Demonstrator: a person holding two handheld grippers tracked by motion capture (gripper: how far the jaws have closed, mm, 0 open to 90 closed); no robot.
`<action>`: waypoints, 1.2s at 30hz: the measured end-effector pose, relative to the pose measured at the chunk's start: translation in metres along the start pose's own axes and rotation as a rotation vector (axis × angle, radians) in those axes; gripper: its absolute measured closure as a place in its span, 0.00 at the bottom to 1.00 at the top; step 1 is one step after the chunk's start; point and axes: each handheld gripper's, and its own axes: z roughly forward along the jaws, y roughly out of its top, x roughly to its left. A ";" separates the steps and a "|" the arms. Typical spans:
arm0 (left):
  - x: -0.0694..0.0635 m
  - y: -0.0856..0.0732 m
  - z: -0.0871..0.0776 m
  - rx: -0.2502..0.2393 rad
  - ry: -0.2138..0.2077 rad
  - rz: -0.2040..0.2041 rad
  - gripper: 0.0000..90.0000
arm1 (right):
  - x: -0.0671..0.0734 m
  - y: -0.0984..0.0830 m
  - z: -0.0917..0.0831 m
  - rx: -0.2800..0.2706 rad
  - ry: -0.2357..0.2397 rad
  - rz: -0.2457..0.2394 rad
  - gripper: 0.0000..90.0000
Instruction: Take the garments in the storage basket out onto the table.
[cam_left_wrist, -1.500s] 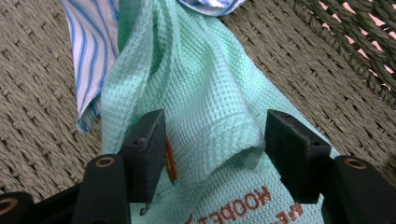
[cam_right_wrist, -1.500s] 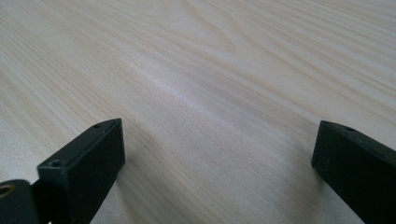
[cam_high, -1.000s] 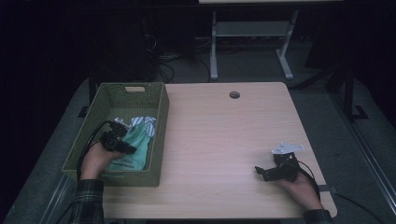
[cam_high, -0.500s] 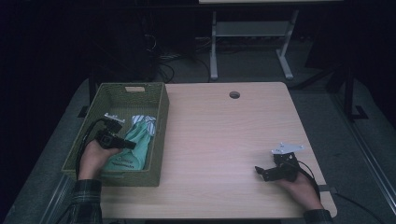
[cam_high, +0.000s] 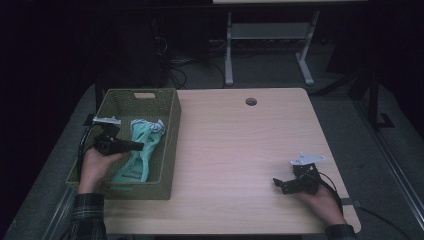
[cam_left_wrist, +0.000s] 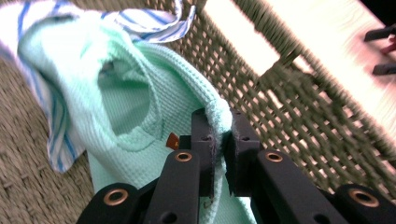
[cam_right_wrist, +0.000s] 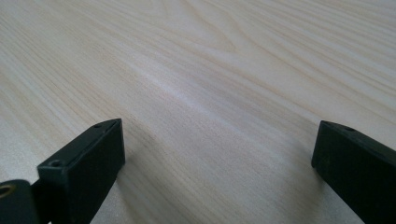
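mint cloth (cam_left_wrist: 140, 93), no readable writing

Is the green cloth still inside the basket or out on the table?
Inside. The green cloth lies crumpled in the woven basket, and the left tool pinches a fold of it between its jaws.

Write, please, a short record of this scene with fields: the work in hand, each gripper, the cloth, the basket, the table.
work in hand: taking a mint-green cloth out of a woven basket
left gripper: shut on a fold of the cloth; its jaws have just been closing
right gripper: open, nothing between the jaws, low over the bare table near its right front corner
cloth: waffle weave, inside the basket, with a white cloth with blue stripes beside it
basket: green wicker, at the left side of the table
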 end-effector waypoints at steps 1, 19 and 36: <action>-0.001 0.001 -0.002 -0.013 0.001 0.004 0.92 | 0.000 0.000 0.000 0.000 0.000 0.000 0.03; -0.016 0.012 -0.030 -0.202 -0.011 0.052 0.93 | 0.000 0.000 0.000 0.000 0.000 0.000 0.02; -0.030 0.033 -0.048 -0.268 -0.042 0.087 0.92 | 0.000 0.000 0.000 0.002 -0.004 0.007 0.03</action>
